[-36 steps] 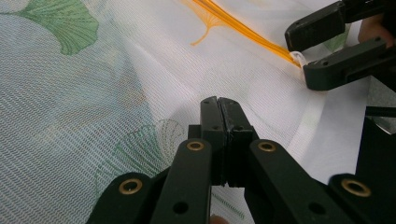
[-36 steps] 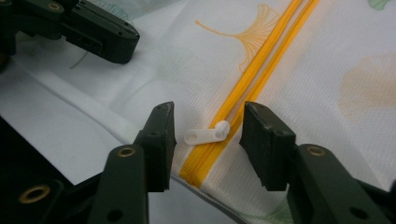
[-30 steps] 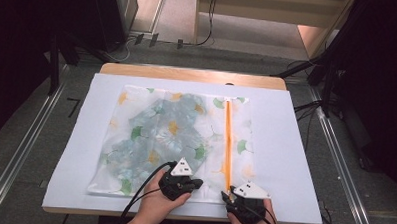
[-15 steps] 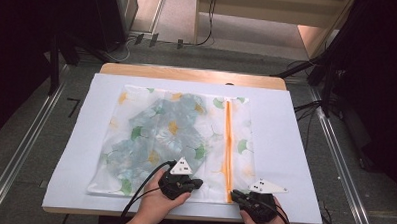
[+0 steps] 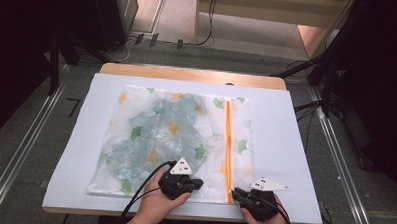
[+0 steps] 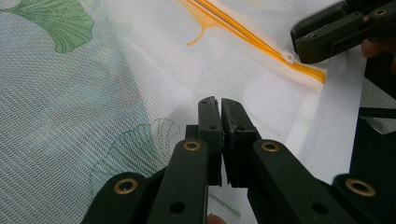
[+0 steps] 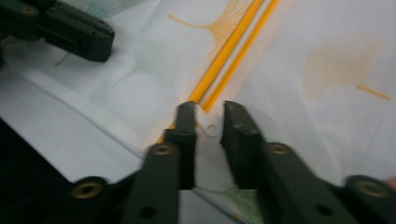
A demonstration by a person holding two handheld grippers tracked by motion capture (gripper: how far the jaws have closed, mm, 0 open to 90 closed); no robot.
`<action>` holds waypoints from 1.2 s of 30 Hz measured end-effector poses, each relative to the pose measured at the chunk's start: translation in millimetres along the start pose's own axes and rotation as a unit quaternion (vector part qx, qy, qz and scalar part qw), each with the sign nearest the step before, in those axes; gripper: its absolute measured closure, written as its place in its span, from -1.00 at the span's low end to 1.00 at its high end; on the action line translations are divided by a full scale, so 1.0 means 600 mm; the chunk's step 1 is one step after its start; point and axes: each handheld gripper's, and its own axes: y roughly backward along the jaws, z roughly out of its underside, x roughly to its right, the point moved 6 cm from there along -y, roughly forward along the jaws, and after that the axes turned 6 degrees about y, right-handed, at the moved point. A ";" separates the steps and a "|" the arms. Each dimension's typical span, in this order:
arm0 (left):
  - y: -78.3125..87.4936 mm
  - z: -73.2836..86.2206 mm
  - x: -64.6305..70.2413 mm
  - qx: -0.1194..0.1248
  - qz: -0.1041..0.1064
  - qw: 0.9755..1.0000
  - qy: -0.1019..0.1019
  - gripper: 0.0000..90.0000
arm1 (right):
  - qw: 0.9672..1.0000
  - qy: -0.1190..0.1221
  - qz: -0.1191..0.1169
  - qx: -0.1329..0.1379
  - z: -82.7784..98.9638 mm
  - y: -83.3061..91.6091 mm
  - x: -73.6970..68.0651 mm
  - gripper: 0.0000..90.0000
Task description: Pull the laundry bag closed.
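Note:
A white mesh bag [image 5: 165,136] printed with green and orange ginkgo leaves lies flat on the table, and an orange zipper [image 5: 228,143] runs down its right side. My left gripper [image 6: 219,102] is shut at the bag's near edge, pinching a small fold of mesh. My right gripper [image 7: 208,109] sits at the zipper's near end. Its jaws have just been opening. The small white zipper pull [image 7: 211,128] lies between them, and the pads are not touching it. In the high view the left gripper [image 5: 199,183] and right gripper [image 5: 235,193] sit close together.
The bag rests on a white sheet [image 5: 280,145] that covers the wooden table [image 5: 188,73]. The sheet's near edge runs just below both hands. Dark floor, metal rails and cables surround the table.
The right gripper has shifted slightly to the right along the near edge, and its grey plate now points right. The left gripper and the bag have stayed put.

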 end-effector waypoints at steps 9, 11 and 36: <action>0.000 0.001 0.000 0.001 0.000 1.000 0.000 0.96 | 0.999 0.041 0.000 0.003 0.002 -0.005 -0.003 0.55; 0.000 0.001 0.000 0.000 -0.002 1.000 -0.001 0.95 | 0.999 0.046 0.000 -0.001 0.002 -0.004 -0.006 0.74; 0.000 0.001 0.000 0.002 0.008 1.000 0.008 0.92 | 0.999 0.045 -0.012 -0.013 0.002 -0.004 -0.006 0.73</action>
